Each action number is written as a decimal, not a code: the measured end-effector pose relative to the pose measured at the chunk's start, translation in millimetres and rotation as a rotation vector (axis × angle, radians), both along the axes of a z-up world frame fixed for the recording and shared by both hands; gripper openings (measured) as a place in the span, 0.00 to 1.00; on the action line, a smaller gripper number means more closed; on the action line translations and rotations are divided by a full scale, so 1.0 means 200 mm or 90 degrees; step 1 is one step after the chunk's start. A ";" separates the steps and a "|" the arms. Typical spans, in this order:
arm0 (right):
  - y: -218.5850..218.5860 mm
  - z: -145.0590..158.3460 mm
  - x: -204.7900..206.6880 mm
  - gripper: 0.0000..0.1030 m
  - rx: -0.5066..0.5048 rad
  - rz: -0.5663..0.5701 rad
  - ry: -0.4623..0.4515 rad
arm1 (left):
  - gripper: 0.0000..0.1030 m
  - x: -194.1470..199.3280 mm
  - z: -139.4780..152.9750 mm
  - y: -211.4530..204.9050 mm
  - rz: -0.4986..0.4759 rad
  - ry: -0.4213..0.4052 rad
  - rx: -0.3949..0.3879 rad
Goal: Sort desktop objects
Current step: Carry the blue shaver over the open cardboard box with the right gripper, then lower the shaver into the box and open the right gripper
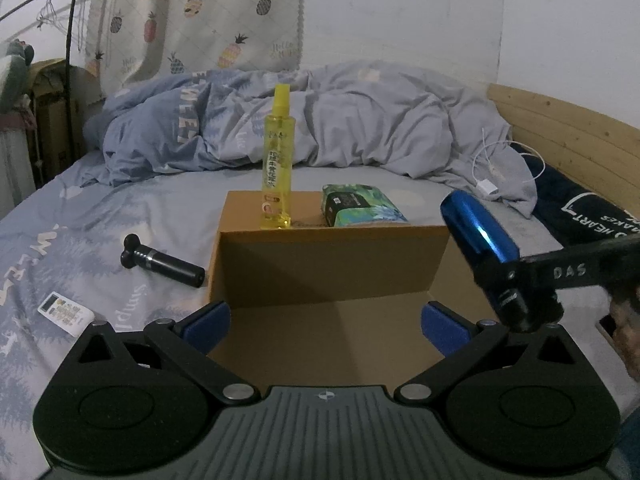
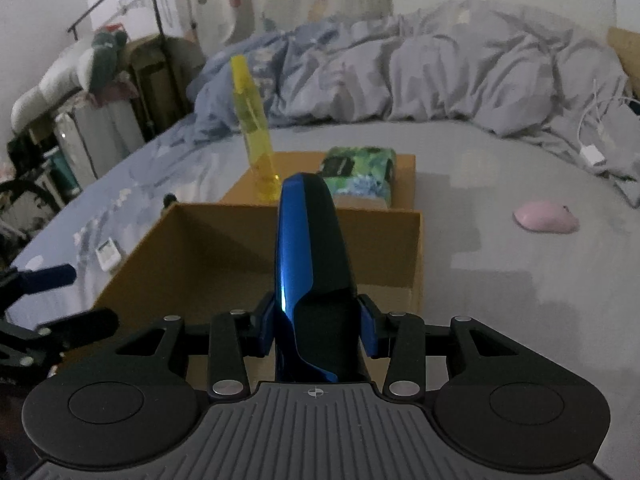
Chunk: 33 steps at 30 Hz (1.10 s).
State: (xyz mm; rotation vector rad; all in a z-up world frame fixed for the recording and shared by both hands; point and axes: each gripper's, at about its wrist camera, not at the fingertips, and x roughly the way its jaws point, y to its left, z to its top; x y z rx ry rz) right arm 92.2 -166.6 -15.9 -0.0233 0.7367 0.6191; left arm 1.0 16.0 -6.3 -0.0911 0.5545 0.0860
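Observation:
A shiny blue and black handheld device is clamped between the pads of my right gripper, which is shut on it. The device hangs over the open cardboard box on the bed. In the left wrist view the same device sticks up at the right, above the box's right wall, held by the right gripper. My left gripper stands open over the box with nothing between its fingers. A yellow spray bottle and a green tissue pack sit on the box's far flap.
On the sheet left of the box lie a black cylinder and a white remote. A pink mouse lies right of the box. A rumpled duvet and a white charger cable fill the far side; a wooden headboard stands at right.

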 end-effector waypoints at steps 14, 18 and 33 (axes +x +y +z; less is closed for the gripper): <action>0.02 -0.19 0.04 0.44 -0.062 -0.005 0.067 | 1.00 -0.01 0.00 -0.01 -0.005 0.002 -0.003; 0.04 -0.21 0.05 0.44 -0.074 -0.002 0.076 | 1.00 0.00 0.00 0.00 0.000 0.003 -0.005; 0.21 -0.24 0.09 0.44 -0.151 0.016 0.095 | 1.00 0.01 0.01 0.03 0.019 -0.003 -0.013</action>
